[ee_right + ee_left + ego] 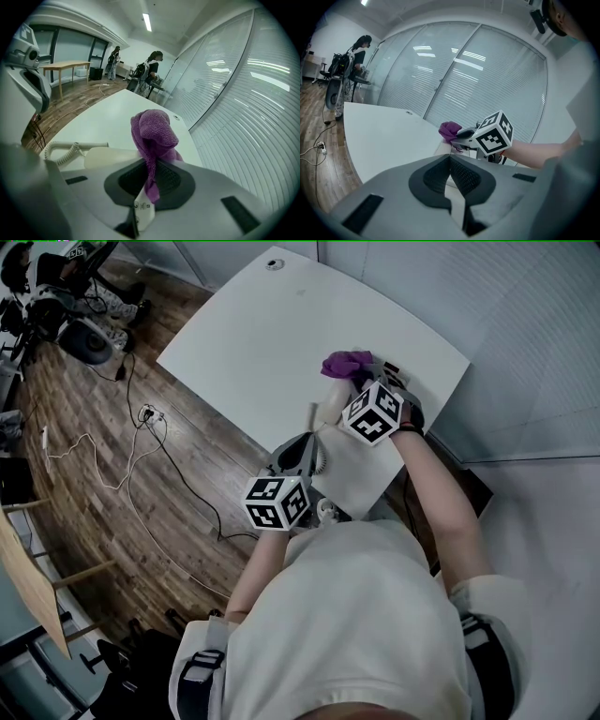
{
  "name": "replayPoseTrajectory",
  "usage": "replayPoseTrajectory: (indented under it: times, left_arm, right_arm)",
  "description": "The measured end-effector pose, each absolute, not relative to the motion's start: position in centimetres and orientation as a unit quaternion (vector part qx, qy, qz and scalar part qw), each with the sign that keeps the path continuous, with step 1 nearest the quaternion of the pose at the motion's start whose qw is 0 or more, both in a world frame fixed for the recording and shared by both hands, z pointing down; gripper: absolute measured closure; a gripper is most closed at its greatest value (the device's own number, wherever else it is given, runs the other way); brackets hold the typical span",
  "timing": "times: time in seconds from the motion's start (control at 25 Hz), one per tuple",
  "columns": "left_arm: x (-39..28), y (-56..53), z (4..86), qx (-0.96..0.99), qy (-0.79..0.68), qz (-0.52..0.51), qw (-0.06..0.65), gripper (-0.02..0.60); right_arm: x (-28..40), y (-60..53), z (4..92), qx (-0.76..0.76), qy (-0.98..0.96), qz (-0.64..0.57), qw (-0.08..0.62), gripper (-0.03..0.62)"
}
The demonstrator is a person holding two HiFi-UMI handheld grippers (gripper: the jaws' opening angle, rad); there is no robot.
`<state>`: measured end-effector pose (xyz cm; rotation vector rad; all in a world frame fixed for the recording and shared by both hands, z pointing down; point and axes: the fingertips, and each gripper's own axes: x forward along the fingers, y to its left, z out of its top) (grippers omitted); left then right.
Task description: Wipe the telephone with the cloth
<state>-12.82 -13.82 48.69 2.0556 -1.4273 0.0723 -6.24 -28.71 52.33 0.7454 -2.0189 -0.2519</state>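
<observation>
My right tool [149,180] is clenched on the purple cloth [154,131], which is soft and limp and best pinched in a bunch. It hangs just by the telephone [110,157] on the worktop [108,112]. My left tool [451,176] is clenched empty. The light, smooth handset may slide.

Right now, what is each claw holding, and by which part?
Right claw pinches the purple cloth by its labelled end; the rest bunches up past the tips. Left claw is shut, with nothing visibly gripped.
</observation>
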Motion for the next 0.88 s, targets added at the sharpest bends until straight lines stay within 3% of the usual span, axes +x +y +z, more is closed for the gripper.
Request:
replayPoseTrajectory:
  times: [0.88]
  left_arm:
    - [-14.2, -11.5, 48.9, 0.775, -0.549, 0.026, 0.312, 0.561]
  right_arm:
    - [-9.4, -20.7, 54.5, 0.243, -0.845, -0.097, 0.467, 0.549]
